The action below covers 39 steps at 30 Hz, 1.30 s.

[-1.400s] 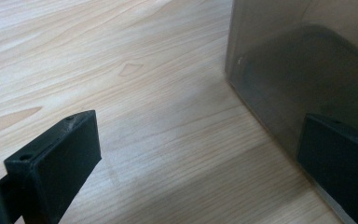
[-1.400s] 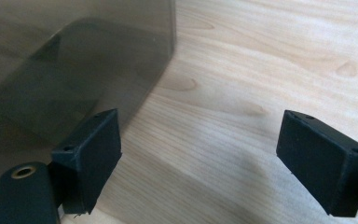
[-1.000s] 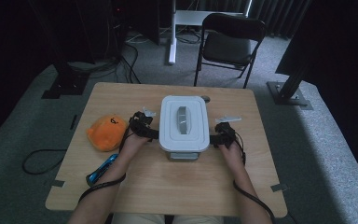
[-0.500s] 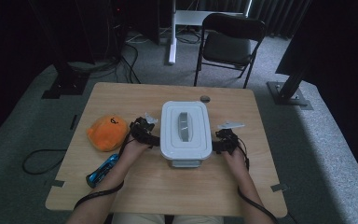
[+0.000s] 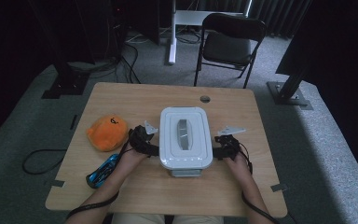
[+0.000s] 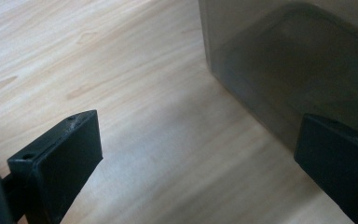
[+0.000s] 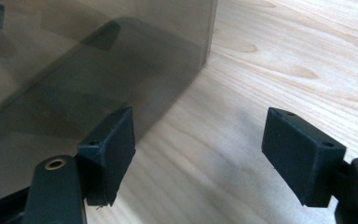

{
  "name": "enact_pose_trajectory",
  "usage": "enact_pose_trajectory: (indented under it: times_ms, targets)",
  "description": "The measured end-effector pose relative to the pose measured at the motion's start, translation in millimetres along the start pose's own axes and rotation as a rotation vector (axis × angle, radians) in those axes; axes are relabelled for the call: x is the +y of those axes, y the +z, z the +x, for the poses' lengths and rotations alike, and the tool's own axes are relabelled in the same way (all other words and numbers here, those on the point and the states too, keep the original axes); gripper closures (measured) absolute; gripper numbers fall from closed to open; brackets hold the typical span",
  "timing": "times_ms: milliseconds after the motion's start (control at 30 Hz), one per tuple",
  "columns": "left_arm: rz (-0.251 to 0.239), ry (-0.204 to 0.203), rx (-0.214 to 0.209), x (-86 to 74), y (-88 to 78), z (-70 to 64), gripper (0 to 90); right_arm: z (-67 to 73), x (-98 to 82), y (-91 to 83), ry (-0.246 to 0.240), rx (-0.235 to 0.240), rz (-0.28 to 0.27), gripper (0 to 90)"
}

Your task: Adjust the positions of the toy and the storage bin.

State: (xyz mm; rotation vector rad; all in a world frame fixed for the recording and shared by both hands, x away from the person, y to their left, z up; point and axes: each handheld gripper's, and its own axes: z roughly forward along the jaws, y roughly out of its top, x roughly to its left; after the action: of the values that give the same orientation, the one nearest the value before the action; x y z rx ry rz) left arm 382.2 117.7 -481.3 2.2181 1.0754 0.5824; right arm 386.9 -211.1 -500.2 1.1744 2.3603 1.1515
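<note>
Compared with a second ago, the white-lidded box [image 5: 185, 136] sits nearer the person on the counter [image 5: 121, 100], flanked by the open, empty left gripper [image 5: 154, 150] and right gripper [image 5: 216, 152], suggesting they are sliding it in.

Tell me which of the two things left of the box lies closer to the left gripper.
The blue packet, lying flat right beside the person's left forearm behind the left gripper. The orange plush toy sits farther out toward the table's left edge.
</note>
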Motion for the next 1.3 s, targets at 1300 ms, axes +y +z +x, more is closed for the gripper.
enact_pose_trajectory:
  times_ms: [1300]
  targets:
    - [-0.043,0.110,-0.151,-37.4,-41.5,-58.6,1.1,-3.4,-25.3,-29.4,-0.064,0.116,0.006,25.6]
